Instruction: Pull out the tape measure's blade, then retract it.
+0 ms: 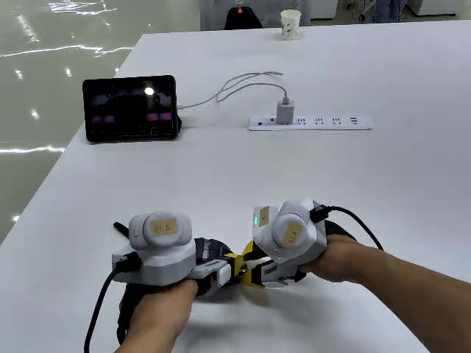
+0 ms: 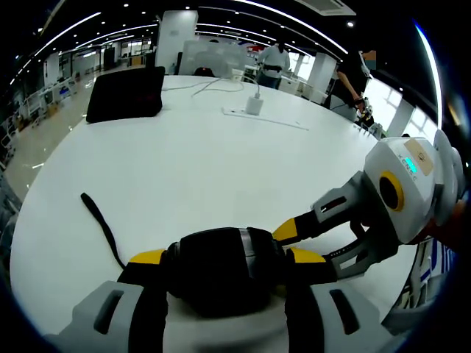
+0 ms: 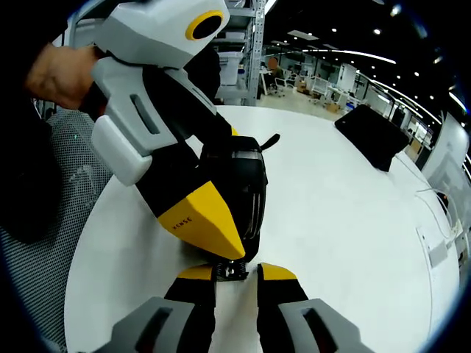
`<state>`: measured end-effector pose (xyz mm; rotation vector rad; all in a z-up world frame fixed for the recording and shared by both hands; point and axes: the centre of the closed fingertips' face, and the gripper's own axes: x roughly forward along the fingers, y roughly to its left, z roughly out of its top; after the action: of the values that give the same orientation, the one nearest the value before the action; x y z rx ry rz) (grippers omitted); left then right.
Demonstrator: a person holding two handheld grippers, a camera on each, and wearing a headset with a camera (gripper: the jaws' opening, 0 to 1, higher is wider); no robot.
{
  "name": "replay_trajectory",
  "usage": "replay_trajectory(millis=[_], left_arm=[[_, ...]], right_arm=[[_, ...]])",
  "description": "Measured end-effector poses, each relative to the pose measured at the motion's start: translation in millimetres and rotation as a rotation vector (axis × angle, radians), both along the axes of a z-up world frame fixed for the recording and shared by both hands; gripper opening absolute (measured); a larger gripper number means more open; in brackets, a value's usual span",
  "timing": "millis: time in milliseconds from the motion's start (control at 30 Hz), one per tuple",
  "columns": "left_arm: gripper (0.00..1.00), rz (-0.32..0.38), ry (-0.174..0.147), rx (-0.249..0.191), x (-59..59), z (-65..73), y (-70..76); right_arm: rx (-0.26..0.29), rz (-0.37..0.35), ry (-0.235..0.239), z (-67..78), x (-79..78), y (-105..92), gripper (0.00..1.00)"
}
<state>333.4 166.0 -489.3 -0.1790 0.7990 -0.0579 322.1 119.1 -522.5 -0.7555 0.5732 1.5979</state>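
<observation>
Since the case must stay put, left gripper (image 2: 226,257): clamped around tape measure (image 3: 239,184), over worktop (image 1: 294,169).
Right gripper (image 3: 235,273): pinching blade tip (image 3: 234,270) at its mouth, ready to pull.

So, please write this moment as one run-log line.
left gripper: shut on tape measure | right gripper: shut on blade hook | pull-out: not yet done
</observation>
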Motion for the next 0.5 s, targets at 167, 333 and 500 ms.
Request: replay_trajectory(millis=[167, 333, 500], left_arm=[[0.60, -0.003, 0.001, -0.001, -0.1, -0.2, -0.2], [0.60, -0.007, 0.003, 0.002, -1.0, 0.0, 0.0], [0.62, -0.010, 0.003, 0.001, -3.2, 1.5, 1.8]], right_arm=[[0.001, 0.000, 0.002, -0.1, 0.0, -0.1, 0.18], [0.003, 0.004, -0.002, 0.4, -0.6, -0.4, 0.21], [-0.004, 0.003, -0.010, 1.5, -0.7, -3.1, 0.24]])
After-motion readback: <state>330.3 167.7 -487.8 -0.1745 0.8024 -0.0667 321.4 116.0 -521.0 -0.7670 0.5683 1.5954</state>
